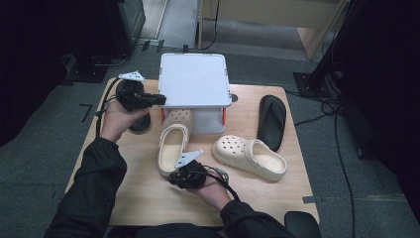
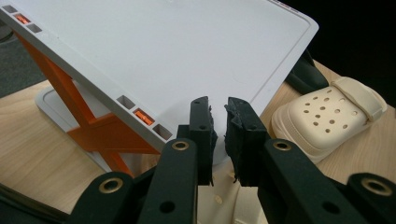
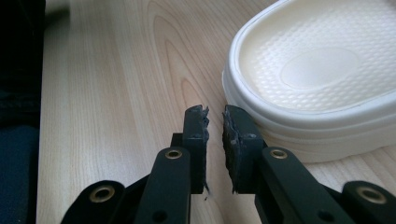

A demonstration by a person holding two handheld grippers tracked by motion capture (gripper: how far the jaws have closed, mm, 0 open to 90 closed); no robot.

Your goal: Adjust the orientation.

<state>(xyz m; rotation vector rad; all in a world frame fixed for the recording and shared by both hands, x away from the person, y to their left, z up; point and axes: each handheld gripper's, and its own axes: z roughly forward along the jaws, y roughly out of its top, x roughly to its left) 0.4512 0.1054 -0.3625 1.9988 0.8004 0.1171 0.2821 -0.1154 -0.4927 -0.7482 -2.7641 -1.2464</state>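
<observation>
The cream clog [image 1: 172,145] nearest the right claw [image 1: 174,179] lies on the bench [image 1: 148,198] with its toe tucked under the white rack [image 1: 194,79] and its heel toward the person. It is a pale foam shoe with a pebbled footbed and a thick ribbed rim. In the right claw's own view the heel rim [image 3: 299,126] sits just beside that claw [image 3: 215,116], off to one side of it; the jaws stand close together with a narrow slit between them and nothing in it, so the claw grasps nothing. That close view shows the footbed's dimples, which the high view cannot resolve.

The second cream clog [image 1: 250,156] lies to the right, angled, its perforated toe pointing left; the left claw's view shows its holes and strap [image 2: 327,114] clearly. A black sandal [image 1: 272,121] lies farther right.

The left claw [image 1: 161,99] points at the rack's left edge. In its own view the left claw [image 2: 218,109] has its jaws nearly together, empty, right before the white top's rim, and the rack's orange struts [image 2: 100,135] show beneath. A black round object [image 1: 140,124] rests under the left hand [image 1: 119,121].
</observation>
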